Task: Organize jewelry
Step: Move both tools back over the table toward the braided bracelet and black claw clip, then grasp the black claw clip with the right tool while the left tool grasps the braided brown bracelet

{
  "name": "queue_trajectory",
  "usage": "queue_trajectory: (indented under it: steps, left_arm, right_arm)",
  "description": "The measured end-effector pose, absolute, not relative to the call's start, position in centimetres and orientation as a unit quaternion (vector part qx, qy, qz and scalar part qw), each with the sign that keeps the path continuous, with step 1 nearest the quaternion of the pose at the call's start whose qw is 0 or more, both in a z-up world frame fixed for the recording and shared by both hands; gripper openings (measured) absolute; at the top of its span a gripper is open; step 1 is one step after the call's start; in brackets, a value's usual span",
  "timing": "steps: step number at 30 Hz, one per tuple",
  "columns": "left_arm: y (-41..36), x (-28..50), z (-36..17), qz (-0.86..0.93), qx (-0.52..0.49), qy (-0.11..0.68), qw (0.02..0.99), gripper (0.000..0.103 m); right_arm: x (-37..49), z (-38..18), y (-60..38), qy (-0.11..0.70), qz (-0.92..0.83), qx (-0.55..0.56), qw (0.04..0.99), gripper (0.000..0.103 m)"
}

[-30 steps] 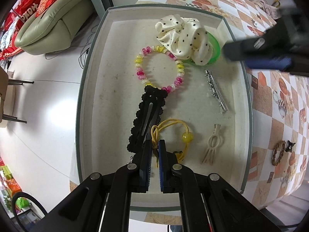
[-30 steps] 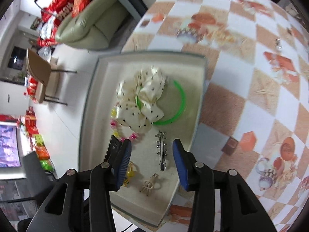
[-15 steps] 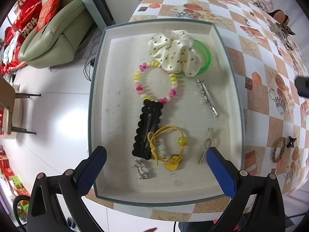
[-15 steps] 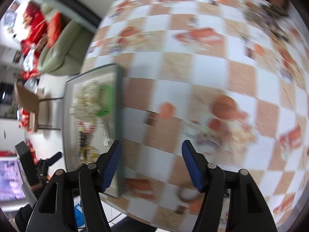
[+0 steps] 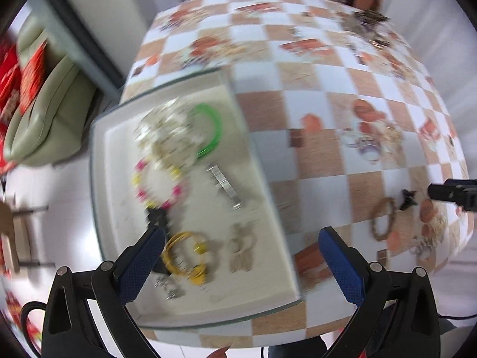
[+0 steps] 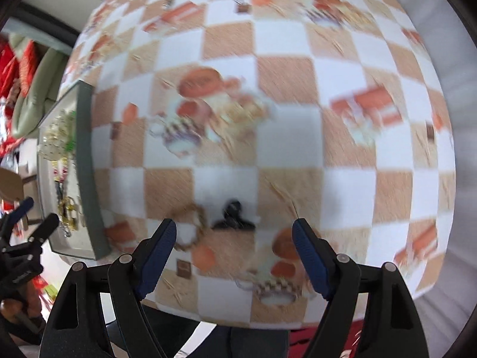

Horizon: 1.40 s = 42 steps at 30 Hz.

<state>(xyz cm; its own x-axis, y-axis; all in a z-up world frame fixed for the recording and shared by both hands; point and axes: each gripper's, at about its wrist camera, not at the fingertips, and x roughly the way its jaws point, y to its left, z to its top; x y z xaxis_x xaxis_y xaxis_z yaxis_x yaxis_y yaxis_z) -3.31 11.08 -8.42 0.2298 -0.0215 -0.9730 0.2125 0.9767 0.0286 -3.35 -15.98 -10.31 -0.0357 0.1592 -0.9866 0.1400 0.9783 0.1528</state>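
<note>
The left gripper hangs over the near end of the tray, its fingers spread as wide as they go and holding nothing. Between and just beyond them, on the tray floor, lie a small silver charm, a yellow cord and a beige clip. Farther in sit a black clip, a bead bracelet and a silver barrette, then a dotted scrunchie resting on a green bangle. All are blurred.

The right gripper points down at the checkered worktop, right of the tray. Its fingers are opening, with nothing between the pads. Just beyond the tips lie a brown woven ring and a black claw clip, side by side, outside the tray. More small pieces lie at the worktop's far edge, too blurred to name.
</note>
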Motion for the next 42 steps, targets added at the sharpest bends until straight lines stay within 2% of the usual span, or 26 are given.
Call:
queue_trajectory:
  steps: [11, 12, 17, 20, 30, 34, 37, 39, 40, 41, 42]
  left_arm:
    - [5.6, -3.7, -8.8, -0.152, 0.136, 0.61, 0.766, 0.103]
    - [5.2, -3.8, -8.9, -0.154, 0.135, 0.611, 0.764, 0.103]
    - [3.0, -4.2, -10.2, -0.164, 0.146, 0.62, 0.753, 0.103]
    - [1.8, -4.5, -11.1, -0.172, 0.154, 0.624, 0.747, 0.103]
    - [-1.0, -4.5, -12.9, -0.187, 0.172, 0.632, 0.732, 0.103]
    - [-1.9, -4.4, -13.8, -0.194, 0.181, 0.634, 0.726, 0.103]
    - [-2.7, -4.3, -14.5, -0.198, 0.186, 0.635, 0.723, 0.103]
    - [-3.2, -4.2, -15.2, -0.198, 0.191, 0.637, 0.72, 0.097]
    - [-3.5, -4.2, -15.7, -0.198, 0.193, 0.641, 0.716, 0.096]
    - [-3.6, -4.2, -16.0, -0.198, 0.194, 0.643, 0.714, 0.096]
    - [-3.8, -4.3, -16.2, -0.199, 0.196, 0.643, 0.713, 0.096]
  right_arm:
    - [-5.6, -11.8, -17.4, 0.713, -0.032, 0.145, 0.685, 0.082]
    - [-5.5, -11.9, -17.3, 0.714, -0.03, 0.142, 0.685, 0.08]
    - [-5.1, -12.8, -17.2, 0.716, -0.024, 0.137, 0.684, 0.056]
    - [-4.9, -13.6, -17.3, 0.72, -0.022, 0.139, 0.679, 0.052]
    - [-4.5, -15.1, -17.3, 0.724, -0.001, 0.143, 0.674, 0.051]
    - [-4.2, -15.3, -16.9, 0.724, -0.006, 0.113, 0.681, 0.037]
    - [-4.0, -15.4, -16.7, 0.723, -0.006, 0.115, 0.681, 0.036]
    - [-4.0, -15.4, -16.8, 0.722, -0.006, 0.117, 0.681, 0.036]
    - [-4.0, -15.3, -17.0, 0.722, -0.007, 0.12, 0.681, 0.031]
    - [-4.0, -15.4, -17.5, 0.723, -0.009, 0.12, 0.68, 0.021]
    - [-4.1, -15.5, -17.6, 0.724, -0.011, 0.124, 0.679, 0.02]
